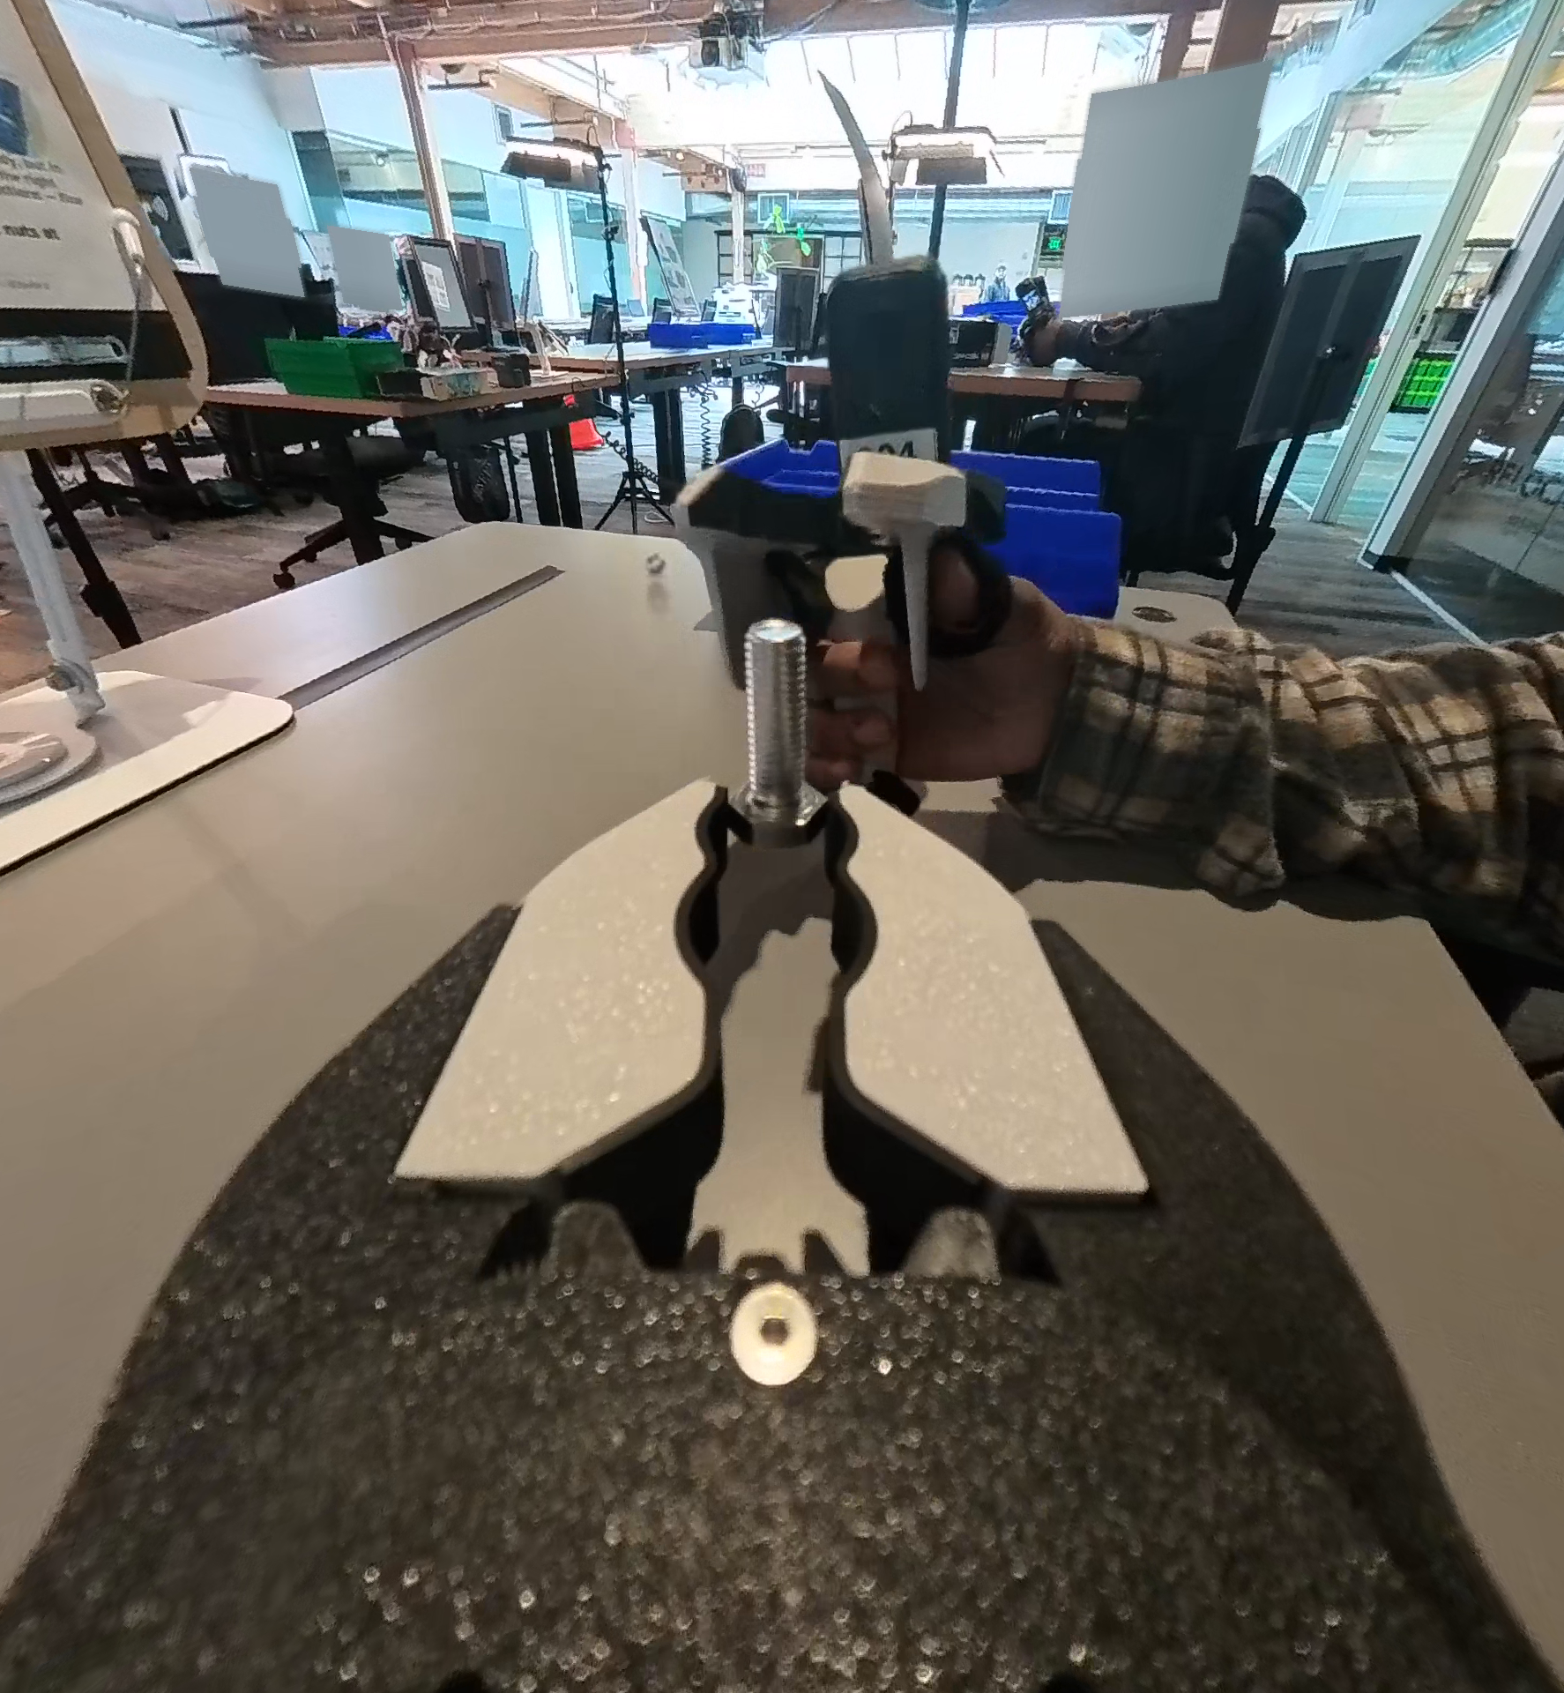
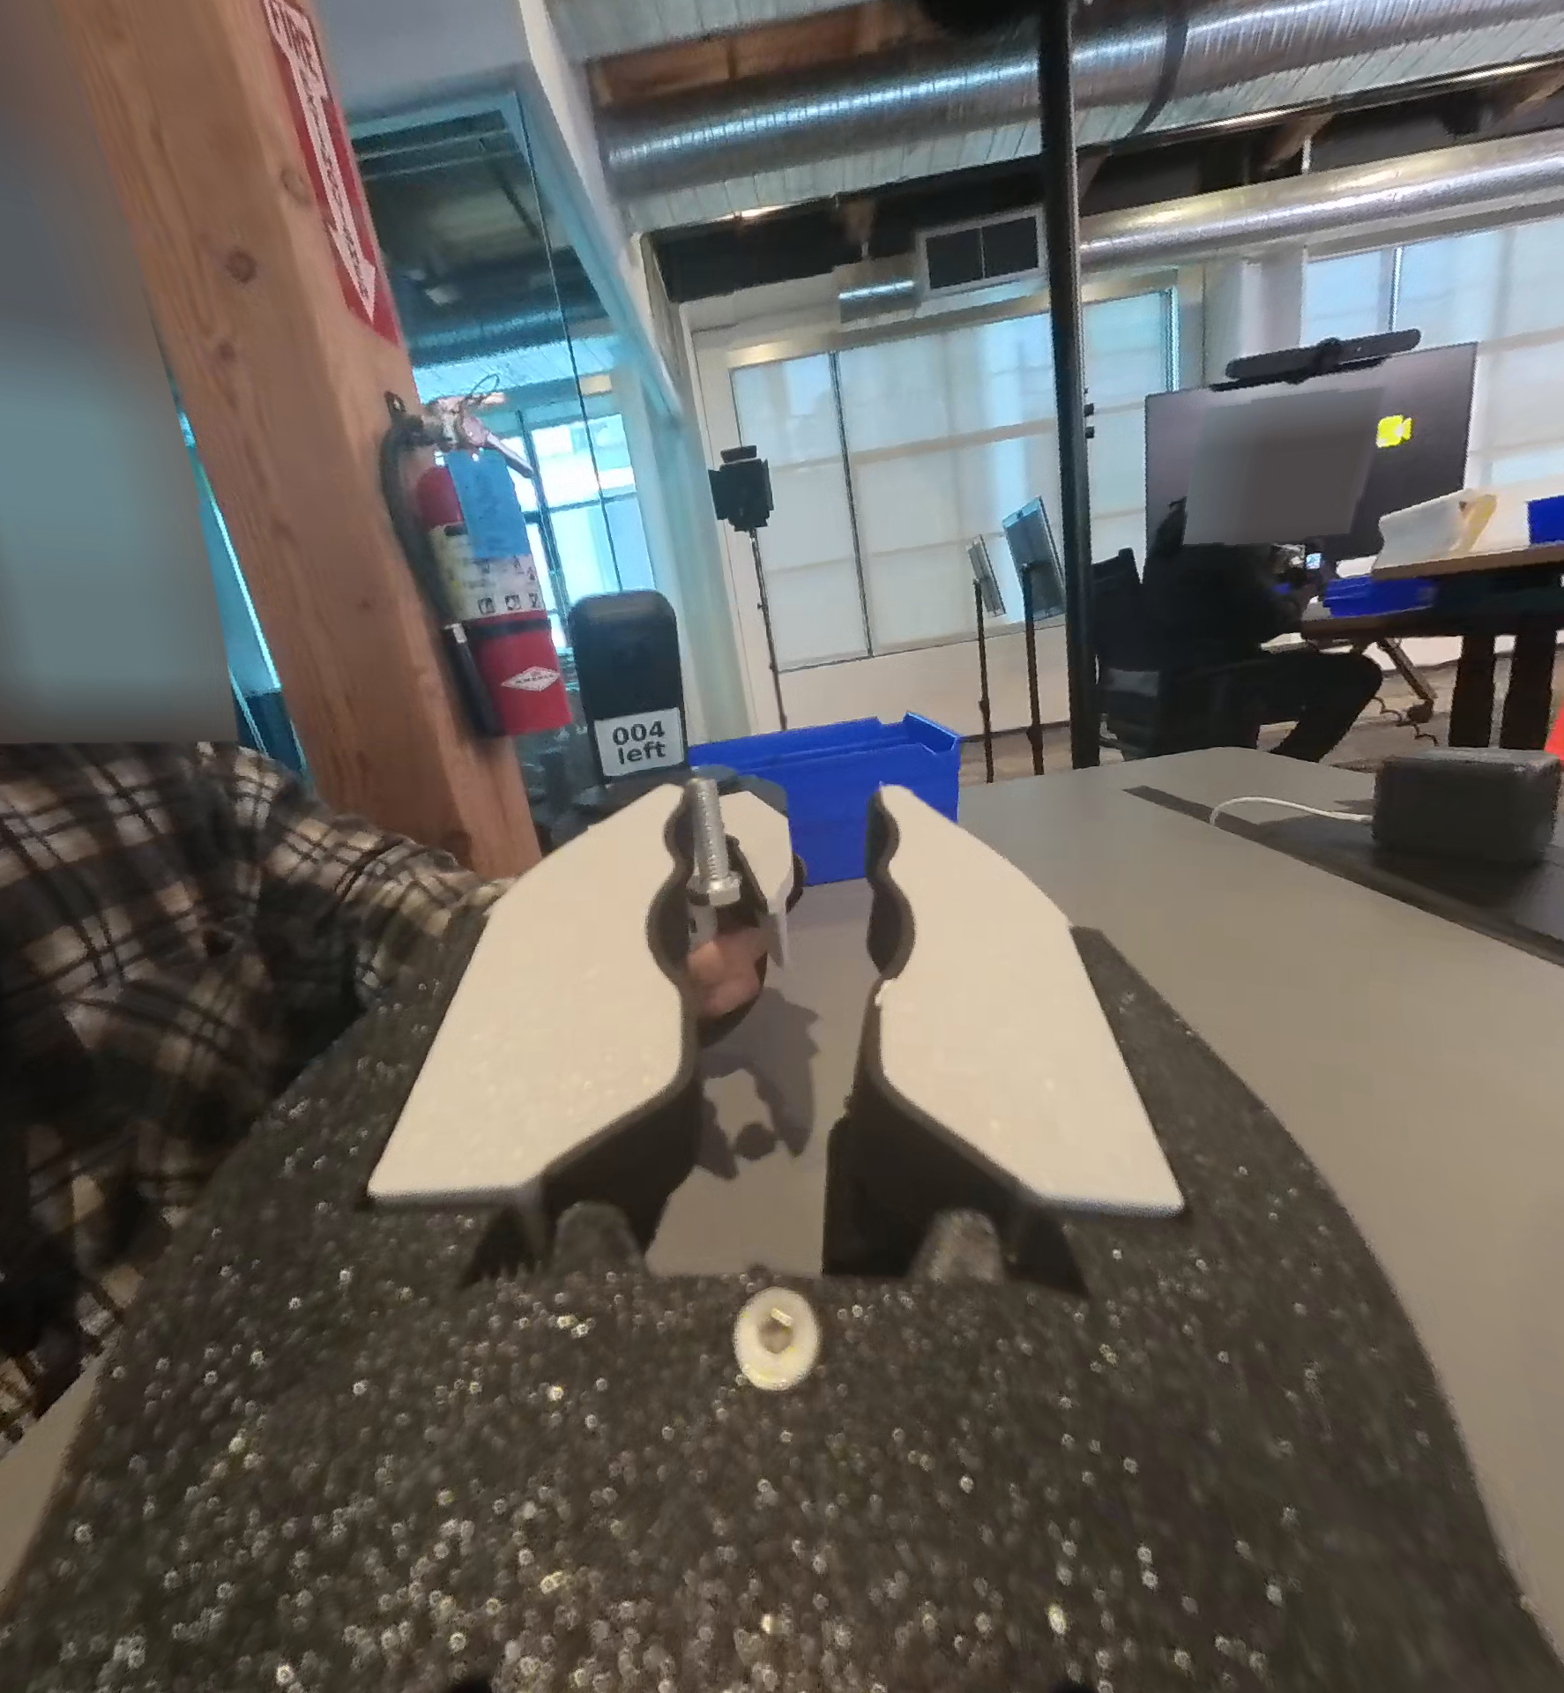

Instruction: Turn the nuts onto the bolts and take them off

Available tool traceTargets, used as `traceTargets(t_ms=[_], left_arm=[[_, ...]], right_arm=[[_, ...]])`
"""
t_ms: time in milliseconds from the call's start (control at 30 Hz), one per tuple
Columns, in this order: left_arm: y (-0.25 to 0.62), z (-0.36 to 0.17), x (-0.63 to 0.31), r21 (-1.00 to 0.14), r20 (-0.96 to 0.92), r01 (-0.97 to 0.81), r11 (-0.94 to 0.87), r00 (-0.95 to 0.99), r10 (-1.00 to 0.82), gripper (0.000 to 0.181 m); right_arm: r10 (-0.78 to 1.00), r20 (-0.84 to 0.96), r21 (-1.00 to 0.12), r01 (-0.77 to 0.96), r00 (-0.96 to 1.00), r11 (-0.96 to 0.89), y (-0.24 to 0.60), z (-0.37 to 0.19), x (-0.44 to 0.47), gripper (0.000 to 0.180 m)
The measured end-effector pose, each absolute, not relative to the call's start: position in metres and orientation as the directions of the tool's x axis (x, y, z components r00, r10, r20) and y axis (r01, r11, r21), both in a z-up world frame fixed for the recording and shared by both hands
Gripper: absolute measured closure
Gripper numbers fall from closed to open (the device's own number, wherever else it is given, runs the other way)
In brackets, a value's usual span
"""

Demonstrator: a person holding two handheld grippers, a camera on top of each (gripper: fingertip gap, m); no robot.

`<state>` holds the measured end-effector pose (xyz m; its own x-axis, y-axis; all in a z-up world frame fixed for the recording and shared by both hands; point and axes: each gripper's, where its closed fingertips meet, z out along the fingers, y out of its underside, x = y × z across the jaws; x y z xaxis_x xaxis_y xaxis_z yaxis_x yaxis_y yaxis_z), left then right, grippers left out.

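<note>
Above the grey table (image 1: 394, 916), the left gripper (image 1: 776, 818) pinches the hex head of a silver bolt (image 1: 775, 710) at its fingertips, threaded shank pointing straight up. Just behind it, the right gripper (image 2: 829, 824) hangs with its fingers spread wide and nothing between them. A hand (image 1: 961, 705) in a plaid sleeve (image 1: 1310, 760) grips that tool's handle. A blue bin (image 2: 842, 788) sits beyond.

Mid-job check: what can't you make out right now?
- Left wrist view: the small speck on the table beyond the bolt is too small to call a nut.
- Left wrist view: the bolt's head is mostly buried between the left gripper's tips.
- Both views: the blue bin's contents are hidden by its walls.
</note>
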<state>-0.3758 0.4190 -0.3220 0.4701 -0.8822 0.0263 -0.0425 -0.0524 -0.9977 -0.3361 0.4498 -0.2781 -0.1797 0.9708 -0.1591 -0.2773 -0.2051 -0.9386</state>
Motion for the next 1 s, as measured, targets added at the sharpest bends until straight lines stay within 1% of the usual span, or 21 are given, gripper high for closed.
traceTargets(t_ms=[300,733,867,1000], left_arm=[[0.424,-0.321,-0.382,-0.998,0.040,-0.022,-0.058,0.492,-0.869,0.161],[0.432,-0.312,-0.397,-0.997,0.077,0.039,-0.066,0.527,-0.846,0.161],[0.437,-0.315,-0.403,-0.995,0.096,0.043,-0.087,0.540,-0.836,0.161],[0.441,-0.317,-0.410,-0.986,0.166,0.093,-0.138,0.538,-0.827,0.161]], right_arm=[[0.959,-0.186,-0.963,-0.152,-0.215,-0.221,0.439,-0.305,-0.356,0.145],[0.961,-0.203,-0.965,-0.127,-0.189,-0.229,0.440,-0.312,-0.362,0.144],[0.964,-0.214,-0.966,-0.113,-0.160,-0.233,0.445,-0.314,-0.363,0.140],[0.972,-0.229,-0.971,-0.054,-0.051,-0.232,0.461,-0.309,-0.355,0.136]])
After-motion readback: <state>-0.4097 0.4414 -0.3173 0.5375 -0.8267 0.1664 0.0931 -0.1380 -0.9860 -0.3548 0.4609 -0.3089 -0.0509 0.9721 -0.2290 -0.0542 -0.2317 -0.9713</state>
